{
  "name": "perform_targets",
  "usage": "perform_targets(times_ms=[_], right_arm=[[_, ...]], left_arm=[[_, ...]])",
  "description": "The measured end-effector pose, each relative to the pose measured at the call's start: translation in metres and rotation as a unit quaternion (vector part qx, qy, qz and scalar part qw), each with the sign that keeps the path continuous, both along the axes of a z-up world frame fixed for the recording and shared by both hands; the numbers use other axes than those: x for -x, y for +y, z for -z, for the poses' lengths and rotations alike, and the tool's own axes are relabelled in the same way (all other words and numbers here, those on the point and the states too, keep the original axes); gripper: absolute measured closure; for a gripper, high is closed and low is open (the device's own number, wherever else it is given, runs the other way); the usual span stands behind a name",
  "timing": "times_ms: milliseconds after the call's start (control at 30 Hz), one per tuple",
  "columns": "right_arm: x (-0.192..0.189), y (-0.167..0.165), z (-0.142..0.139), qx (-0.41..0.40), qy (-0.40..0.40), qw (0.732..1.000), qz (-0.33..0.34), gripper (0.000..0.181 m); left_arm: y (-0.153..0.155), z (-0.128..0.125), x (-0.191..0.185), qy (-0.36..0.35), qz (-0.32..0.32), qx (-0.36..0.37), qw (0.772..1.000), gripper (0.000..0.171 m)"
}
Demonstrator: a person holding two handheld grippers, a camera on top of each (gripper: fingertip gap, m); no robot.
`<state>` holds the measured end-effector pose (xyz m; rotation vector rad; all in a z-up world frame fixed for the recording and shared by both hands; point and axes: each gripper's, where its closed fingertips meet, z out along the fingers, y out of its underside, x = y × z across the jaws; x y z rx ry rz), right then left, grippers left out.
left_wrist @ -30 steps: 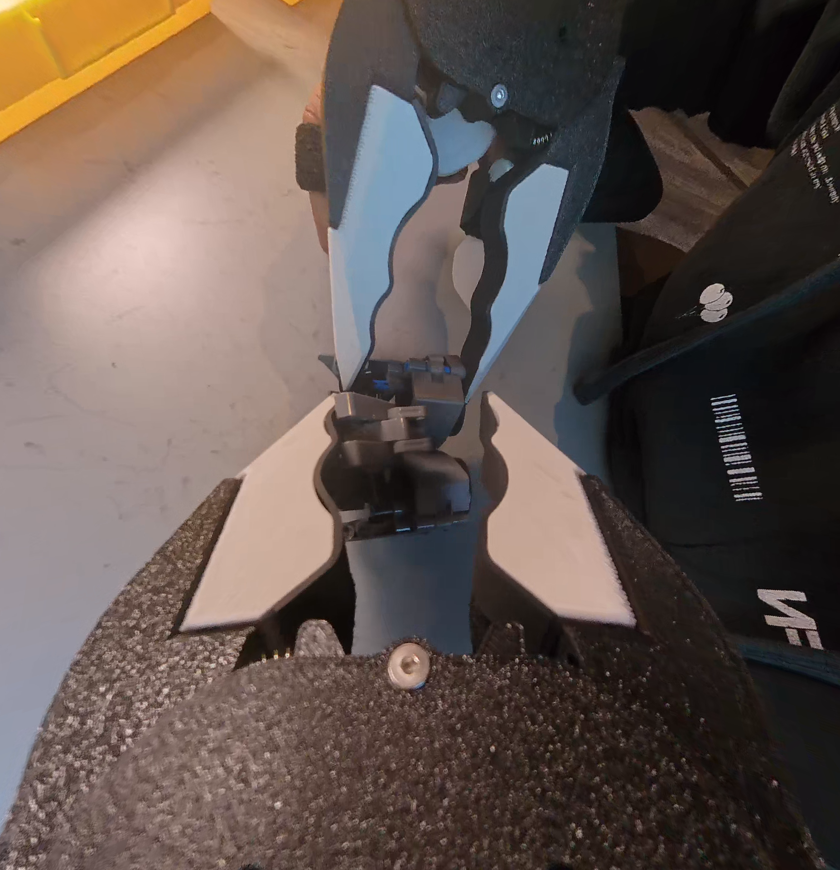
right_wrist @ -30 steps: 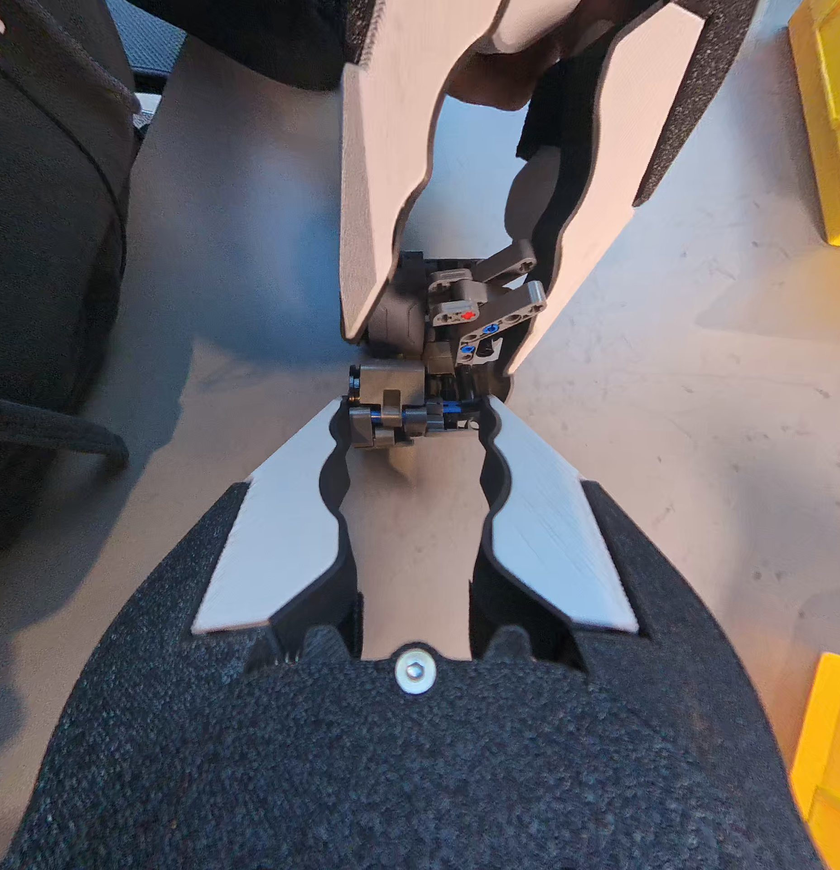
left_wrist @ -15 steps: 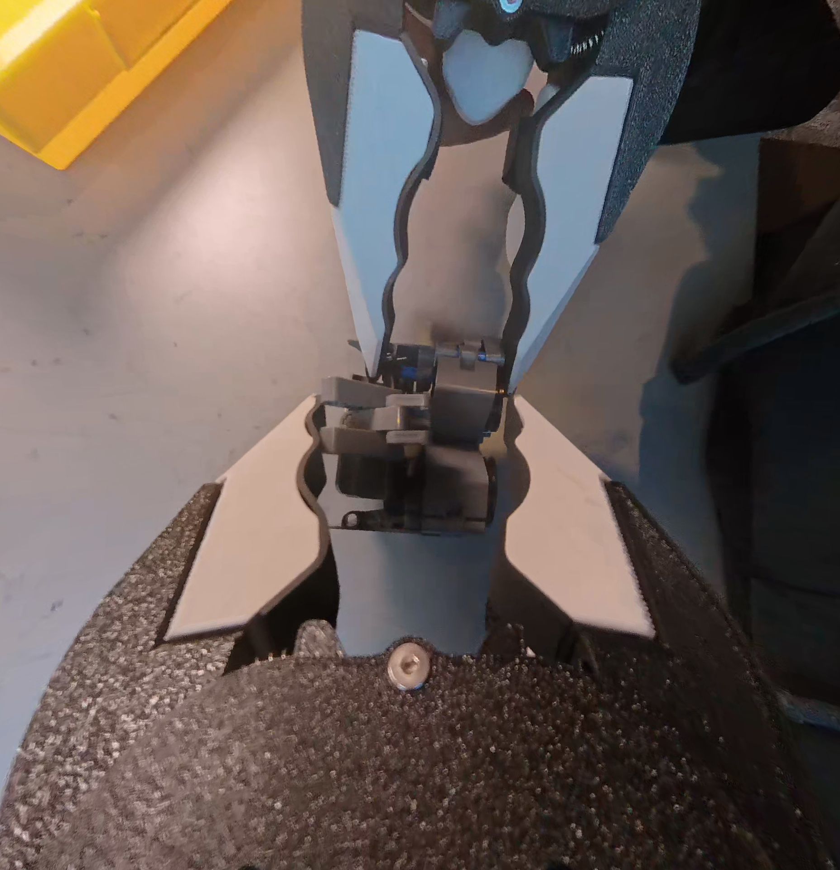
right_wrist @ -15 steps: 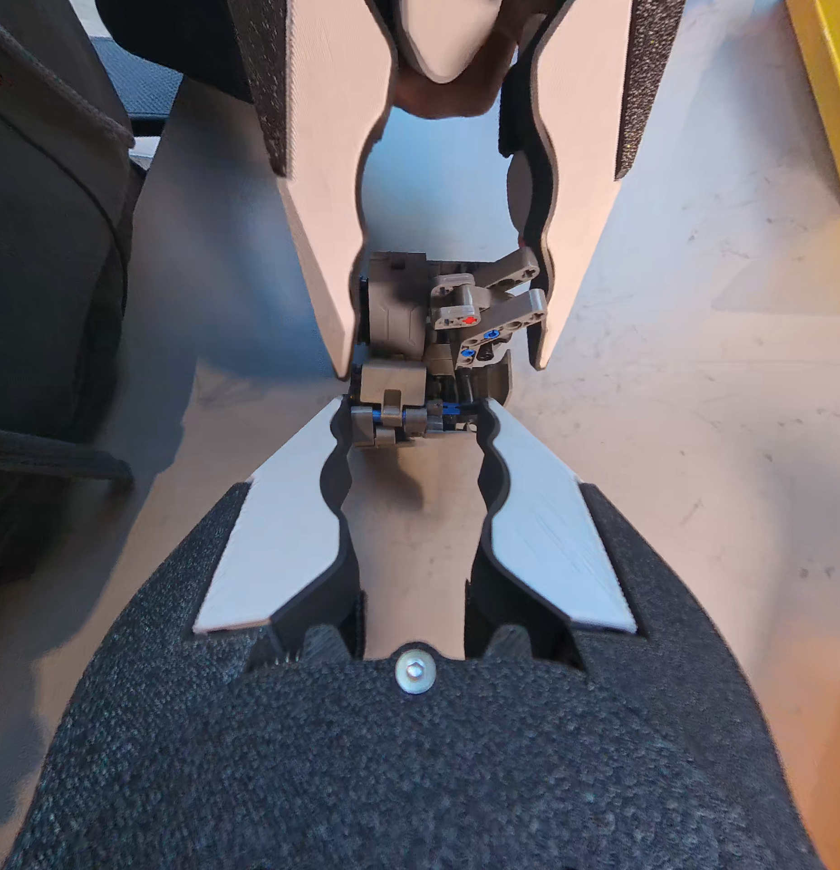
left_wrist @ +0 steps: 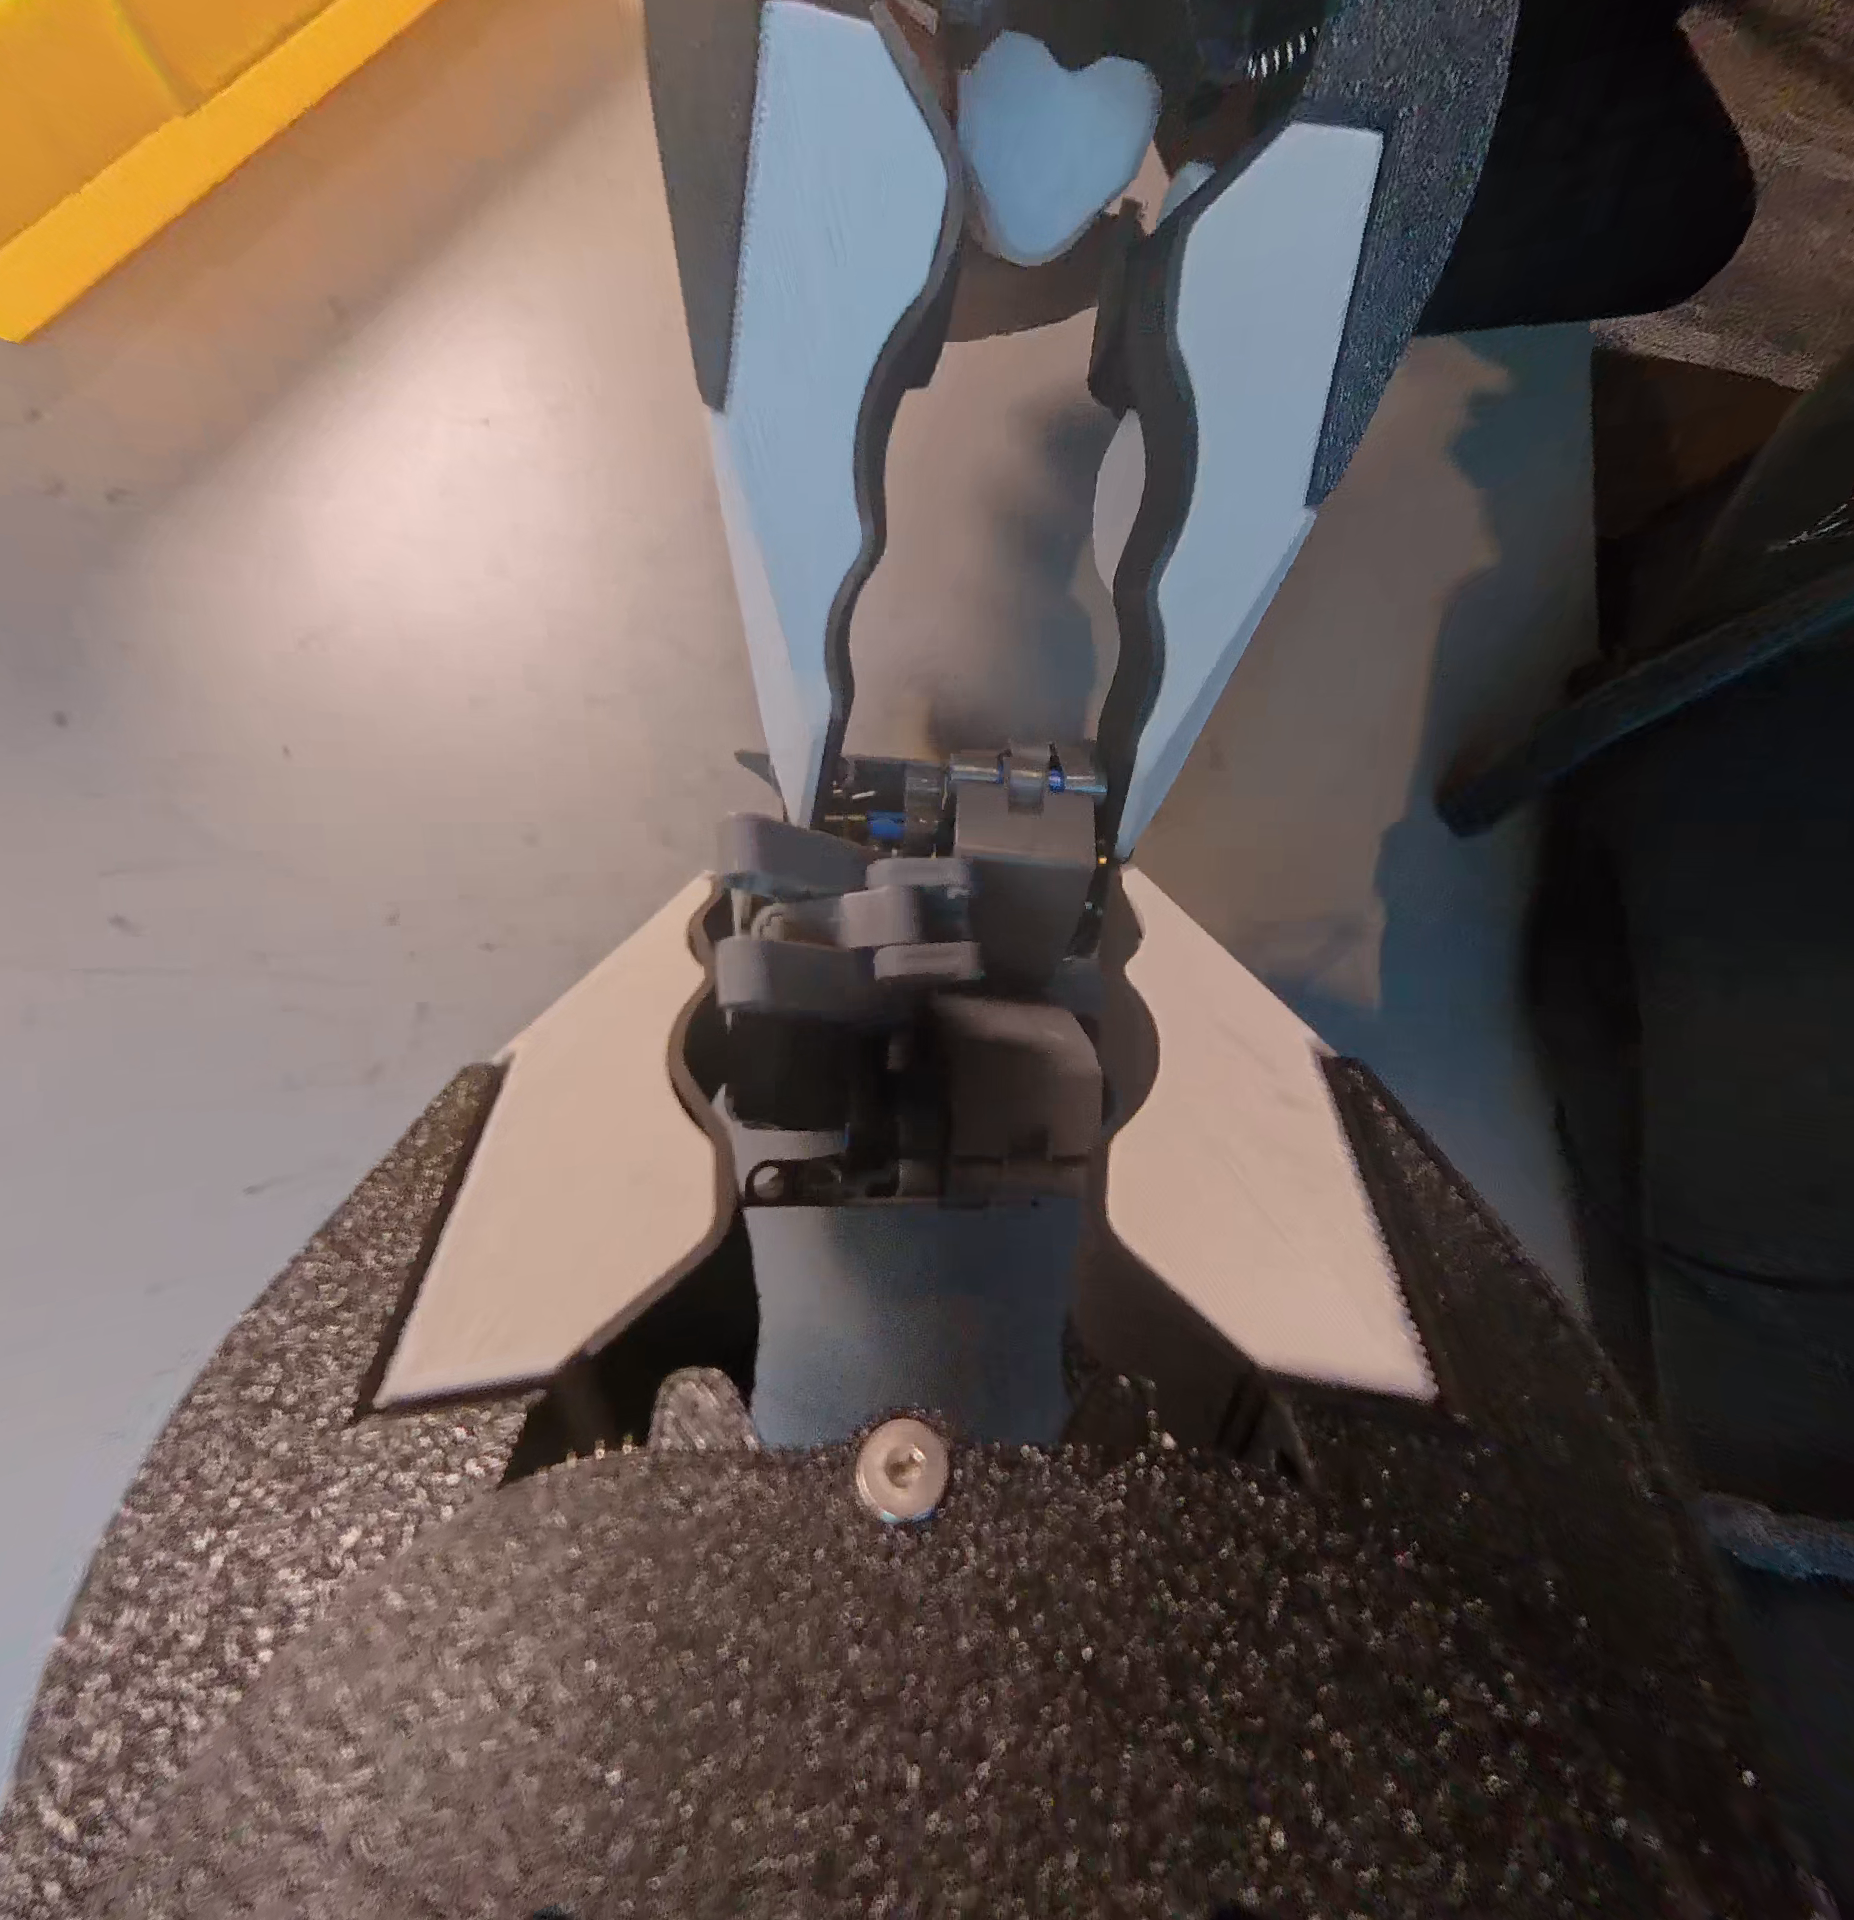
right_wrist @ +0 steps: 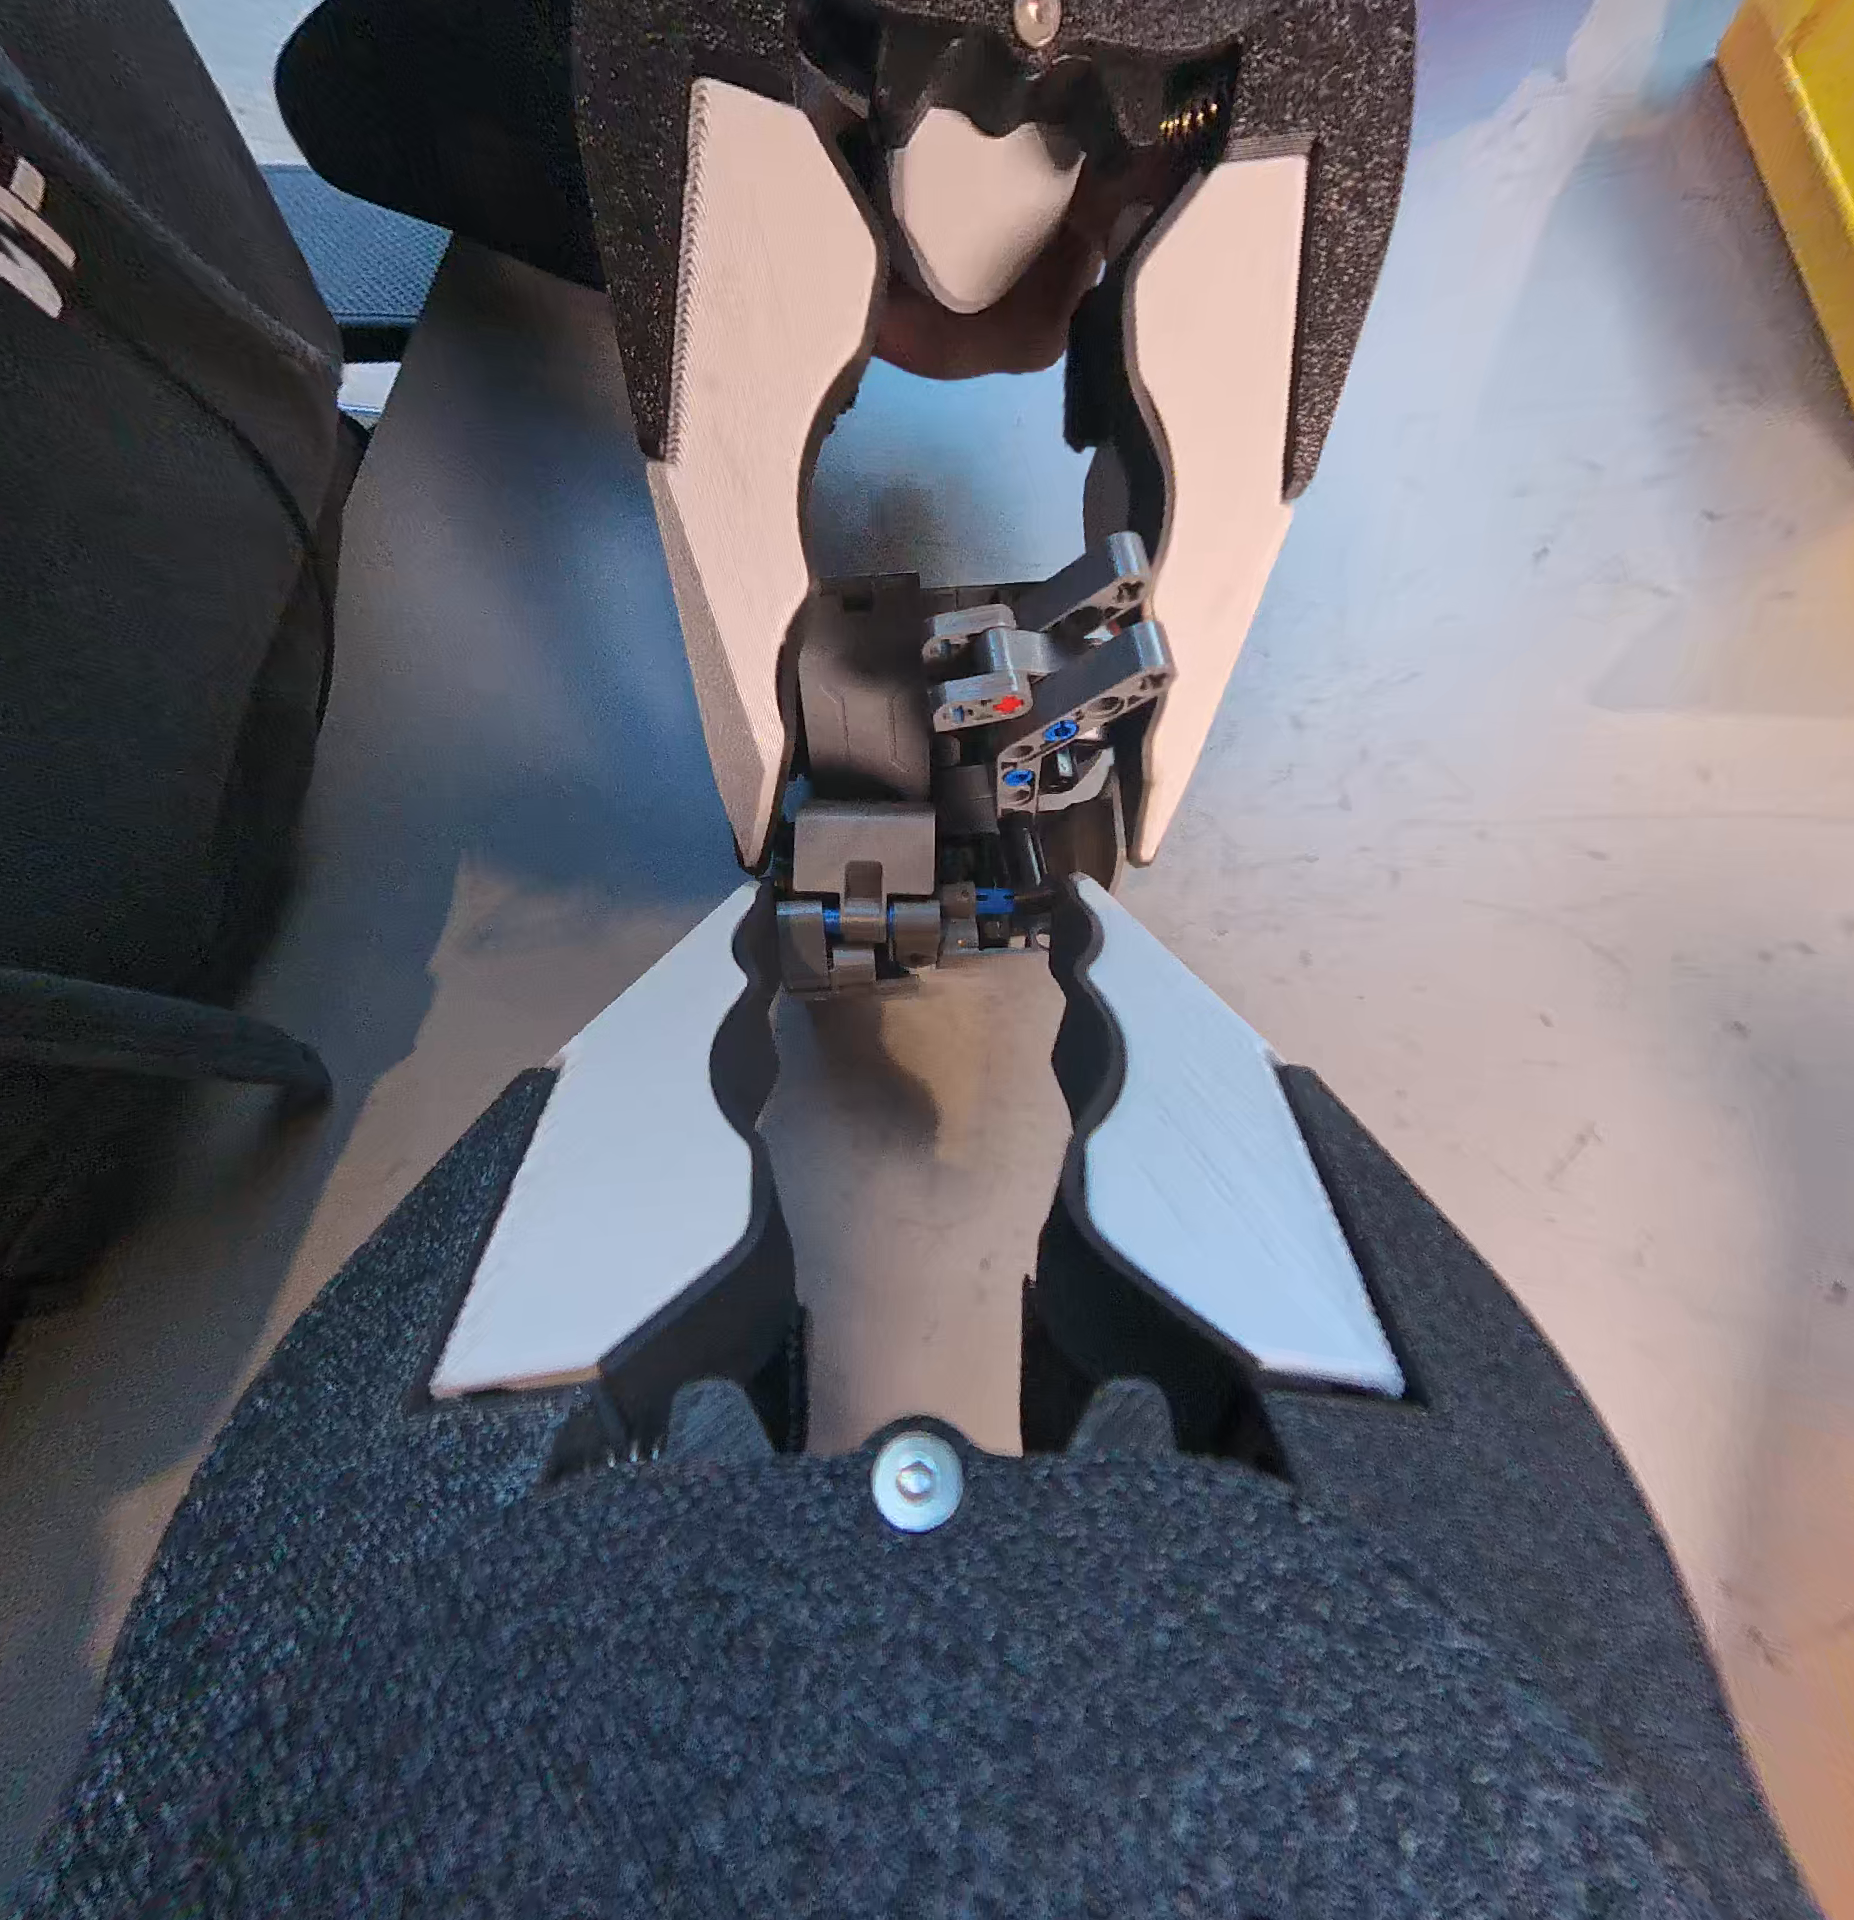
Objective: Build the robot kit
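Since a second ago your two grippers have swung into line, tip to tip. Your left gripper (left_wrist: 915, 940) has its fingers narrowed onto the grey brick assembly (left_wrist: 907, 997); your right gripper (right_wrist: 915, 914) pinches its far end at twelve o'clock. The assembly's long axis runs between them above the worktop (left_wrist: 279, 675), yellow bin (left_wrist: 123, 135) at ten o'clock.

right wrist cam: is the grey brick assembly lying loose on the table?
No: the grey brick assembly is clamped between the left gripper and right gripper.
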<state>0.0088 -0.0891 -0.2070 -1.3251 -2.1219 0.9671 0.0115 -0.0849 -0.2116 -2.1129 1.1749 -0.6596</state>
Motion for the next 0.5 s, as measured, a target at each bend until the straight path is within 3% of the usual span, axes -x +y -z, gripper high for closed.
perform_targets(times_ms=[233, 400, 500], right_arm=[[0.002, -0.003, 0.0, 0.049, 0.023, 0.999, 0.0, 0.128], [-0.001, 0.019, -0.004, -0.022, 0.031, 0.999, 0.021, 0.126], [-0.008, 0.046, -0.007, -0.054, 0.029, 0.994, 0.09, 0.134]], left_arm=[[-0.003, 0.0, 0.001, -0.034, -0.003, 0.02, 0.999, 0.102], [0.0, 0.002, 0.011, -0.048, -0.059, 0.058, 0.995, 0.103], [-0.005, -0.007, 0.018, -0.089, -0.094, 0.092, 0.987, 0.096]])
